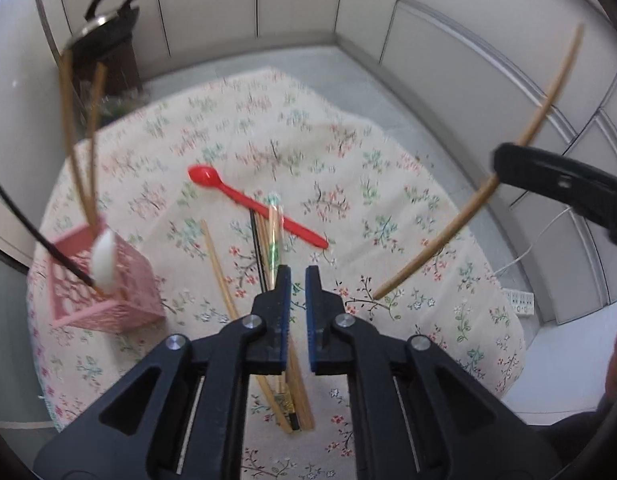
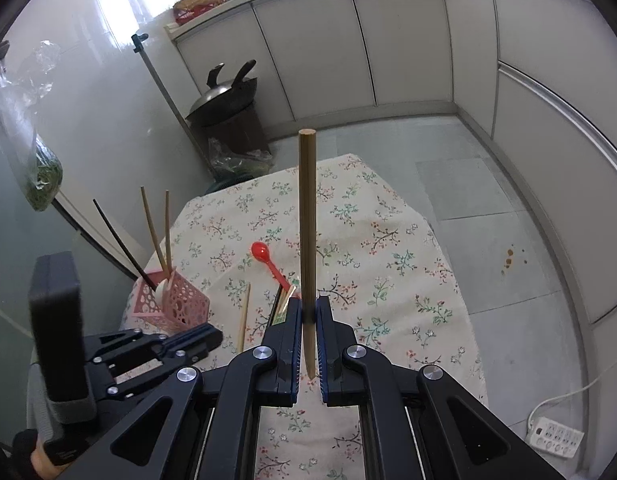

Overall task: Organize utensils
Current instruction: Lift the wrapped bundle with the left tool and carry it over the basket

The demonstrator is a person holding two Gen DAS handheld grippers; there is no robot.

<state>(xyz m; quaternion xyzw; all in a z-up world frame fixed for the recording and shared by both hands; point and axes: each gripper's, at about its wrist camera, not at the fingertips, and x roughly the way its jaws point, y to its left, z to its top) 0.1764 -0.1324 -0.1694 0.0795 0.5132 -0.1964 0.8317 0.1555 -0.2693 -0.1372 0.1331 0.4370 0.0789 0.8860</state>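
pink lattice basket (image 1: 108,292), red spoon (image 1: 244,200), floral cream tablecloth (image 1: 388,184).

Matt wooden chopstick (image 2: 307,216), glossy red plastic spoon (image 1: 244,199), pierced pink plastic basket (image 1: 120,300), soft floral cloth (image 2: 388,280).

- Your table (image 2: 388,240) wears a cream cloth printed with small flowers.
- A pink lattice holder (image 1: 108,292) stands on it near the left edge.
- You have a red spoon (image 1: 252,204) lying mid-table.
- Beside the spoon lies a loose bundle of chopsticks (image 1: 268,264), one light stick (image 2: 243,316) apart.
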